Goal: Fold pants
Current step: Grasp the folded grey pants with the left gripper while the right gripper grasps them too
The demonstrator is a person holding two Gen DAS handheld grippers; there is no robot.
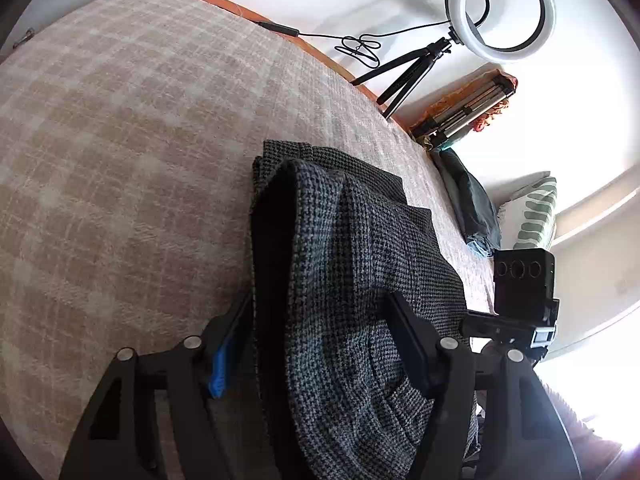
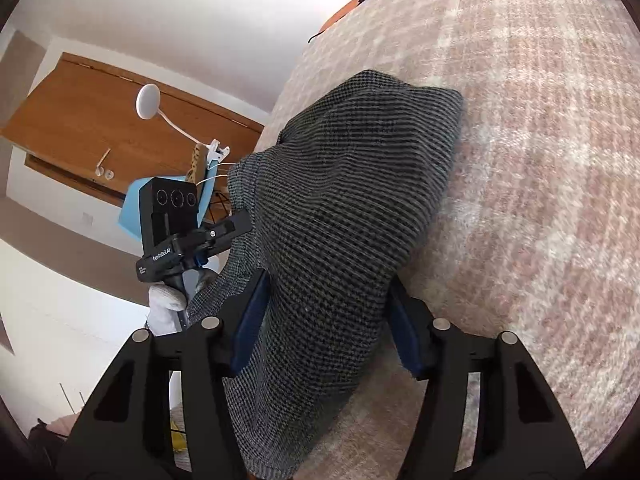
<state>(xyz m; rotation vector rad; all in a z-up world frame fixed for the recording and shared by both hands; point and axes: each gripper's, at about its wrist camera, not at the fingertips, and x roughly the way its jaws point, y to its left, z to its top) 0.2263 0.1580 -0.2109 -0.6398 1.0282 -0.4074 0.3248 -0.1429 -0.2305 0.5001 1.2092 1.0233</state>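
2 hand-held grippers: both hold the same bundle of pants, 1 at each end
Left hand-held gripper point(image 1: 320, 344): jaws spread about as far as the bundle is thick, with the fabric filling the gap; a blue pad point(image 1: 218, 368) lines the left finger
Right hand-held gripper point(image 2: 324, 320): jaws set either side of the folded cloth, dark blue pads touching it on both sides
Pants point(image 1: 352, 280): grey-and-black houndstooth weave, folded into several layers, draped between the 2 tools with the far end resting on the bed
Pants from the right wrist view point(image 2: 344, 208): a thick fold runs from between the fingers up onto the cover
Gloved hand point(image 2: 168, 300): white glove, gripping the handle of the other tool just beside the cloth
Bed point(image 1: 120, 140): beige checked cover under and around the pants
Pillows point(image 1: 532, 216): 1 dark, 1 white with green marks, at the bed's far side
Ring light point(image 1: 502, 10): on a small black tripod beyond the bed edge, its cable trailing along the wall
Wooden door point(image 2: 100, 120): far behind, with a white round lamp in front of it
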